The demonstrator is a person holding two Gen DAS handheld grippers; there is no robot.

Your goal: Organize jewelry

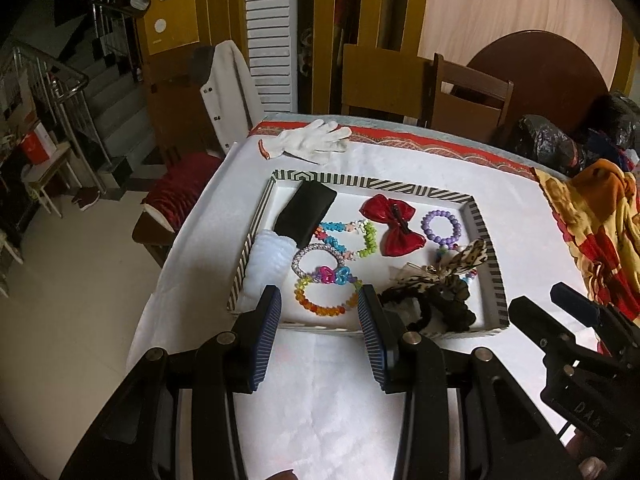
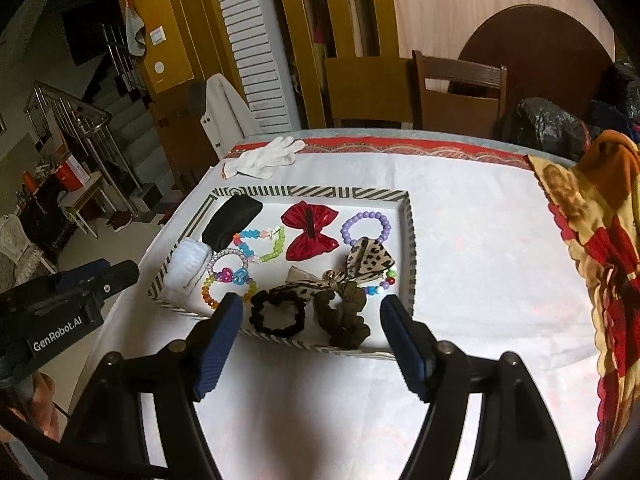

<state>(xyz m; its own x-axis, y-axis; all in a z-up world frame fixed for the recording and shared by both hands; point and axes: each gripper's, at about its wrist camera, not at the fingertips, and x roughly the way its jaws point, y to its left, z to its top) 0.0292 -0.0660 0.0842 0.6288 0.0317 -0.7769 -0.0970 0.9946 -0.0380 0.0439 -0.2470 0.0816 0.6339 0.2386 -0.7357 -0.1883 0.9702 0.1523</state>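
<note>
- My left gripper [image 1: 319, 312] hangs released over the near edge of the tray, jaws apart with nothing between the ribbed blue pads; the rainbow bead bracelet [image 1: 326, 294] shows through the gap, lying untouched in the tray.
- My right gripper [image 2: 312, 320] is also let go and empty, its jaws spread wide above the near rim, framing the black fuzzy scrunchie [image 2: 277, 314] and the olive-brown scrunchie [image 2: 345, 316] below.
- Both claws are off the table, pointing down at the jewelry.
- All the pieces I can see sit inside the shallow white tray with a striped border [image 2: 411, 248]: a black pouch [image 1: 306, 212] and a white fluffy band [image 1: 266, 266] at the left, a multicoloured flower-bead bracelet [image 1: 348, 236] and a clear crystal bracelet [image 1: 318, 258] beside them, a red satin bow clip [image 1: 394, 226] in the middle, a purple bead bracelet [image 1: 442, 226] far right, a leopard-print bow [image 2: 366, 260] near right.
- Outside the tray only a white cotton glove [image 1: 316, 140] lies on the white cloth, far left.
- My judgement: gathering looks done or nearly so. The pieces on the near side overlap, so tidying them may remain.
</note>
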